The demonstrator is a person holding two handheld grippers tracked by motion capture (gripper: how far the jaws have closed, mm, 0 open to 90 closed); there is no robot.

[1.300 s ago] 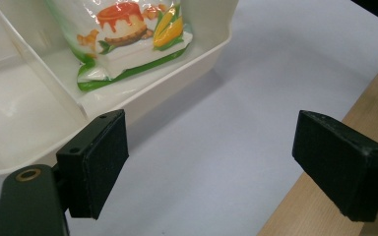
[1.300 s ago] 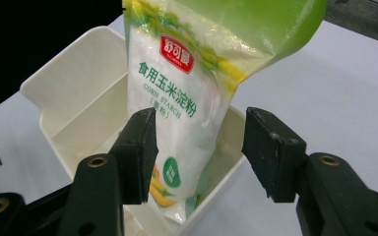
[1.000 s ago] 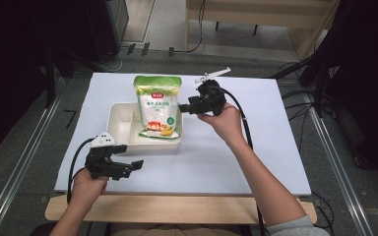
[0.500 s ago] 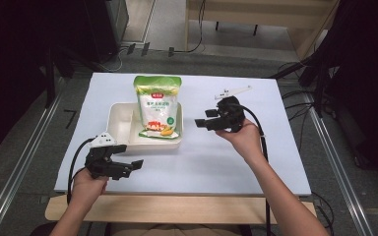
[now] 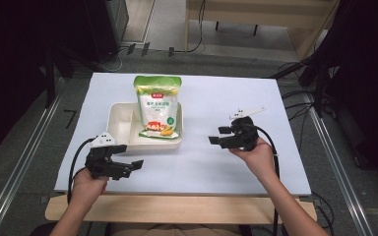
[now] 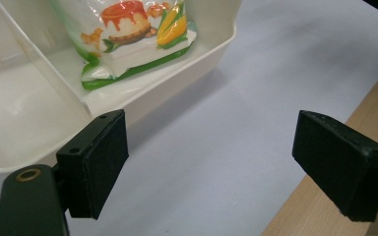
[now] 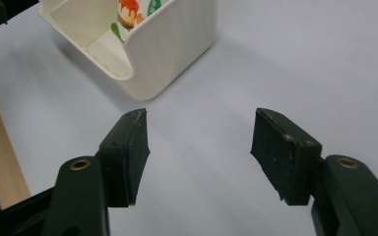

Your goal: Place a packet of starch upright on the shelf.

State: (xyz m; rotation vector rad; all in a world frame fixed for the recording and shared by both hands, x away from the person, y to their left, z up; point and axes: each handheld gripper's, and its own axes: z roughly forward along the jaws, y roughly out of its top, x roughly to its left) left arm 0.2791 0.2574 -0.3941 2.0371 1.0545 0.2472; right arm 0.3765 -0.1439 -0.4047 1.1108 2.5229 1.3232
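Green-and-white snack bag (image 5: 158,109) leans in the cream plastic tray (image 5: 119,129) on the white table (image 5: 216,162). Both black grippers, left (image 5: 133,167) and right (image 5: 218,135), sit apart from it, jaws wide, empty; the right's just opened.

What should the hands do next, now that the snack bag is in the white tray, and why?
Probably just rest both grippers on the table. The bag already leans in the tray, in its larger compartment. The right gripper is open, holds nothing and sits off to the tray's right; the left gripper is open too, in front of the tray.
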